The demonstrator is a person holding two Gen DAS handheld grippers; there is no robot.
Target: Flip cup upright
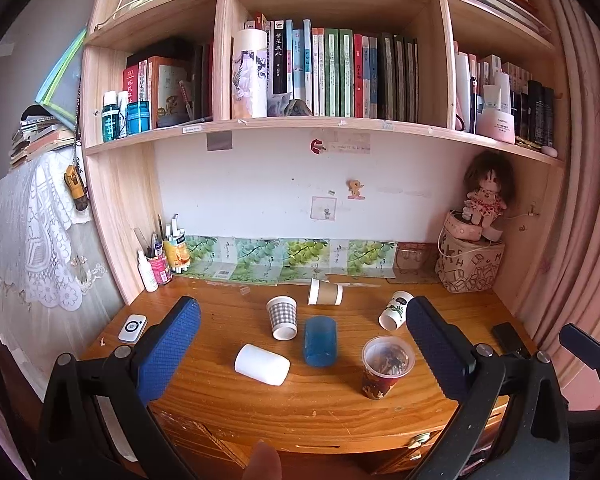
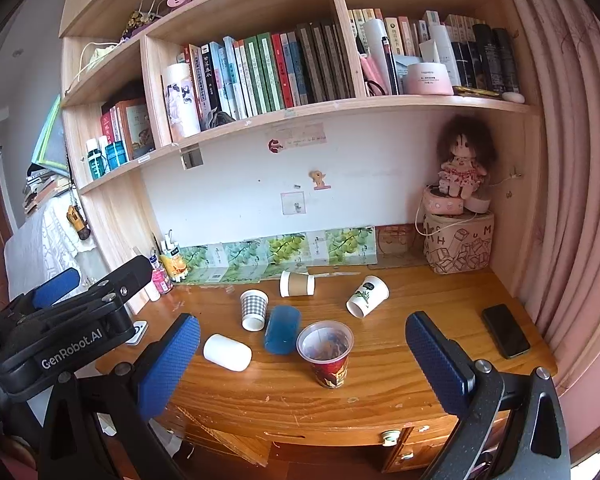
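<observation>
Several cups lie on their sides on the wooden desk (image 1: 324,400): a white cup (image 1: 262,364) (image 2: 227,352), a blue translucent cup (image 1: 320,341) (image 2: 282,329), a grey checked cup (image 1: 282,317) (image 2: 253,309), a brown paper cup (image 1: 325,292) (image 2: 297,283) and a white cup with a plant print (image 1: 396,310) (image 2: 367,295). A red patterned cup (image 1: 386,366) (image 2: 326,352) stands upright. My left gripper (image 1: 300,344) is open and empty, held back above the desk's front edge. My right gripper (image 2: 302,360) is open and empty, also back from the cups.
A black phone (image 2: 505,330) lies at the desk's right. A white device (image 1: 132,329) lies at the left edge. A pen holder (image 1: 160,264) and bottles stand back left. A doll on boxes (image 2: 458,216) sits back right. Shelves of books hang above.
</observation>
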